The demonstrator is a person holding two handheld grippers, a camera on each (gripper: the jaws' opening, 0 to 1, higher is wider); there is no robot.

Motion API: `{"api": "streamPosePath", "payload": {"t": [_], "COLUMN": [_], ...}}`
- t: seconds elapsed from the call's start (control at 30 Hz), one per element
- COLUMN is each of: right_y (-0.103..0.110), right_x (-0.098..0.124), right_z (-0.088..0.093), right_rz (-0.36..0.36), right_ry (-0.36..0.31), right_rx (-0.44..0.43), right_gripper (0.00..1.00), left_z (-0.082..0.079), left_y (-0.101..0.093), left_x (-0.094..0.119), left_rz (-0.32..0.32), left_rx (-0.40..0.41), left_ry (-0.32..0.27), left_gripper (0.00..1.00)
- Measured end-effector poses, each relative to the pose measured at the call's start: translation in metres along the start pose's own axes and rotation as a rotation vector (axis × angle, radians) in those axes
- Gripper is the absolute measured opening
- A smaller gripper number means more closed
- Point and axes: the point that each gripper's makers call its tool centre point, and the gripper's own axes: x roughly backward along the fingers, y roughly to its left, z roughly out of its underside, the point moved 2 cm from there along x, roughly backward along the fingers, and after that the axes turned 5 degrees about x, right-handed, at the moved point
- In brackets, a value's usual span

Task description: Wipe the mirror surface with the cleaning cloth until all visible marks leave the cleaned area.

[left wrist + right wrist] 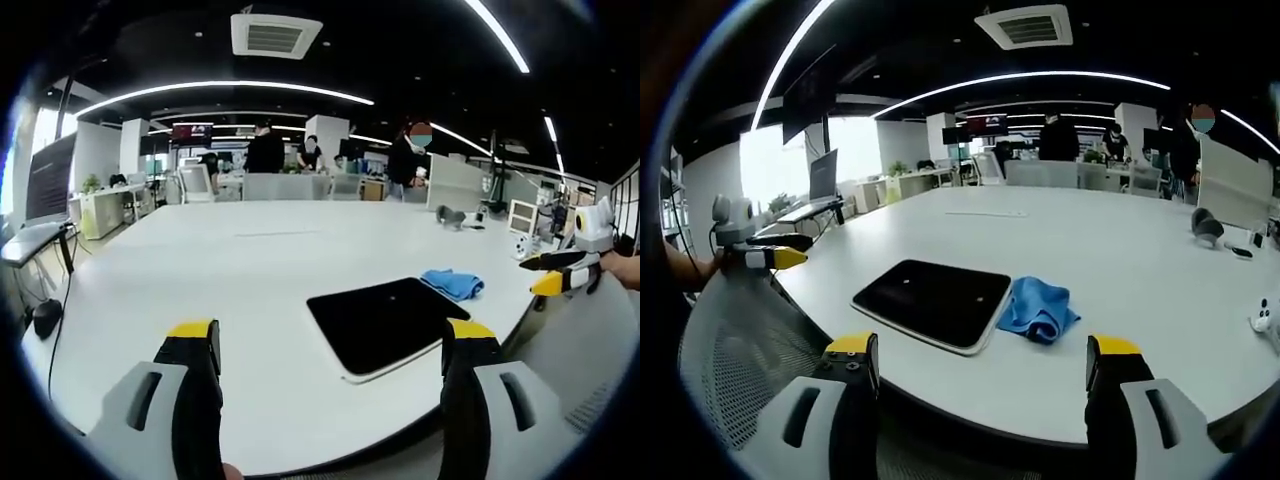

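Note:
A dark rectangular mirror [390,320] with a white rim lies flat near the front edge of the white table [250,260]. Touching its far side is a crumpled blue cloth [452,283]. My left gripper [330,335] hovers open before the table edge with nothing between its jaws. In the right gripper view the mirror [935,298] lies left of the cloth [1038,308], and my right gripper [982,348] is open and holds nothing, short of the table. Each gripper also appears in the other's view: the right gripper [557,273] at the far right, the left gripper [775,255] at the far left.
A grey mesh chair back [745,365] stands between the grippers and the table. Small white devices [520,245] and a grey object [1207,226] sit at the table's far end. Several people [265,150] stand by desks at the back.

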Motion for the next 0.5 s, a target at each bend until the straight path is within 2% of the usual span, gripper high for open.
{"api": "streamPosePath", "payload": {"t": [0.3,0.5], "right_y": [-0.0002,-0.0079], "right_x": [-0.0001,-0.0005], "right_z": [-0.0015,0.0003], "right_rz": [0.008,0.020], "right_ry": [-0.005,-0.012], "right_rx": [-0.004,-0.006], "right_gripper": [0.84,0.84], "left_z": [-0.0018,-0.0019], "left_y": [-0.0018,-0.0018], "left_x": [-0.0008,-0.0009], "left_rz": [0.010,0.015], "left_rx": [0.003,0.005], "left_ry": [-0.013,-0.017], "left_gripper": [0.89,0.90]}}
